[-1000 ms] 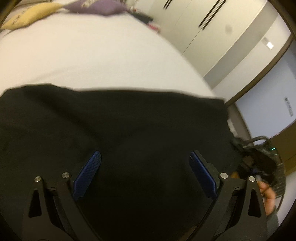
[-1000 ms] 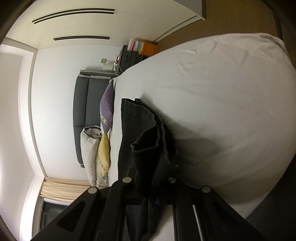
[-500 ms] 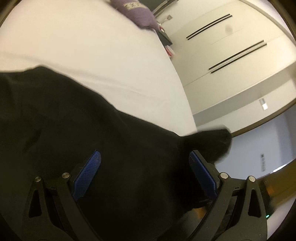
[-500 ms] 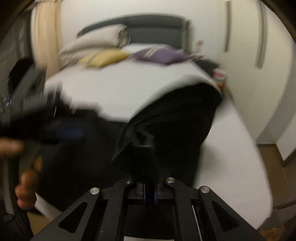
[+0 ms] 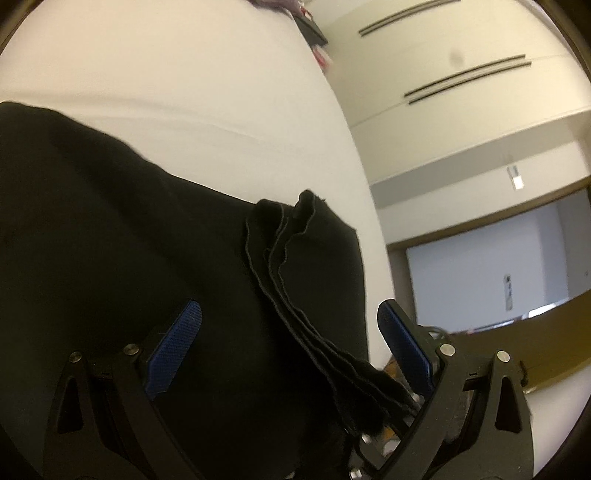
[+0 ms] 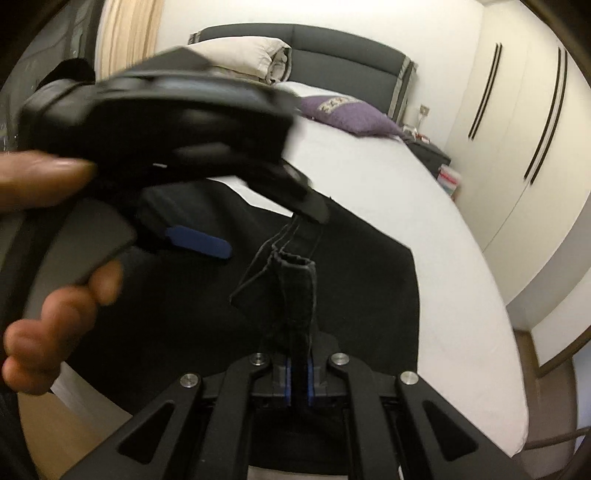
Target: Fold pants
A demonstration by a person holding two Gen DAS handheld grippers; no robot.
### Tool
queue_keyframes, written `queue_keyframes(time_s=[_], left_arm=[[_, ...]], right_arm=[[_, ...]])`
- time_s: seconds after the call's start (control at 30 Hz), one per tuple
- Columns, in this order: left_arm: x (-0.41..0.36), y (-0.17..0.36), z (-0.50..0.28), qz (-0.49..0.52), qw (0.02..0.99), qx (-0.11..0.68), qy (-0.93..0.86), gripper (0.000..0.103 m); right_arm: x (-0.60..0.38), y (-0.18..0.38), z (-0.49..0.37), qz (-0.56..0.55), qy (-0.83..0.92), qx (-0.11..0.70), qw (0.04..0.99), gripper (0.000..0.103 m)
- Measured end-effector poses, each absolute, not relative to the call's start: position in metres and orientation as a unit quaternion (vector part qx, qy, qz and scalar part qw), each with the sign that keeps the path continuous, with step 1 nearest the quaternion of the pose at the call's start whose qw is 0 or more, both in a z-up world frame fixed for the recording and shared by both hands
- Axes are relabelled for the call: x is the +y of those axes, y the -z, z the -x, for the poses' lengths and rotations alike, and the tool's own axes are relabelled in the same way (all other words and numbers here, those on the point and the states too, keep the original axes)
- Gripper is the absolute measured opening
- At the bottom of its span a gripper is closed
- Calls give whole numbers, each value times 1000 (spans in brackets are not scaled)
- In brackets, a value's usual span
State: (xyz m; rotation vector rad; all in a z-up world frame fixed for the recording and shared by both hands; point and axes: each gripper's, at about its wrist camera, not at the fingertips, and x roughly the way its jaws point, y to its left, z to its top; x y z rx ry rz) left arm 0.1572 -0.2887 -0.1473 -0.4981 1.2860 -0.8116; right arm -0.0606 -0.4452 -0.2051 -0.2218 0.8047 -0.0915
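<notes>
A: Where are the pants (image 6: 354,280) rn?

B: Spread on the white bed (image 6: 436,229), near its foot end. Black fabric covers the near part of the mattress; the sheet shows bare beyond it, toward the headboard (image 6: 332,48).

A: Right gripper (image 6: 299,380)?

B: Pads pressed together on a bunched strip of the pants, a hem or edge by the look of it. The strip stands up out of the jaws, w/ a couple of loose threads trailing to its left. So it's clamped on the cloth.

A: And the left gripper (image 5: 290,347)?

B: Jaws stand wide apart. In its own view the blue pads (image 5: 177,343) sit either side of a layered fold of black cloth, several stacked edges running between them, but neither pad presses on it. In the right wrist view the same tool shows as a big blurred black body at upper left, one blue pad visible, just over the pants.

A: Anybody visible?

B: A hand (image 6: 55,295) on the left edge of the right wrist view, fingers wrapped round the left gripper's handle. Blurry.

A: Rest of the room?

B: A purple cushion (image 6: 351,114) and a pale pillow (image 6: 243,55) at the far end by the dark headboard. White wardrobe doors (image 6: 517,110) w/ dark slim handles on the right. Beige curtain (image 6: 125,33) far left.
</notes>
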Motion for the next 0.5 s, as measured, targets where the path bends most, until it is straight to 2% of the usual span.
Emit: queue_keyframes(time_s=[0.07,0.13,0.17,0.2,0.23,0.27,0.3,0.4,0.5], left_arm=[[-296,150,-160,223,691,580,369,96],[-296,147,-159,228,686,577,380,88],[-297,146,-159,229,683,577,385,69],[-300,147,-159,230,679,578,390,43],[-300,147,-159,230,678,580,389,30],[-298,147,-159,230,678,581,387,23],[-294,147,-159,237,678,578,388,17],[-277,144,-158,251,681,569,387,8],[-260,133,-158,246,690,555,394,6]], right_arm=[[-440,202,64,120,43,381,916,7],[-435,198,67,131,42,373,918,7],[-424,199,74,139,39,368,918,7],[-423,199,75,144,37,367,918,7],[-421,199,76,148,34,366,918,7],[-416,198,77,156,32,363,918,7],[-413,197,78,163,30,362,918,7],[-397,195,82,183,18,355,917,7],[-387,192,73,195,3,351,916,7]])
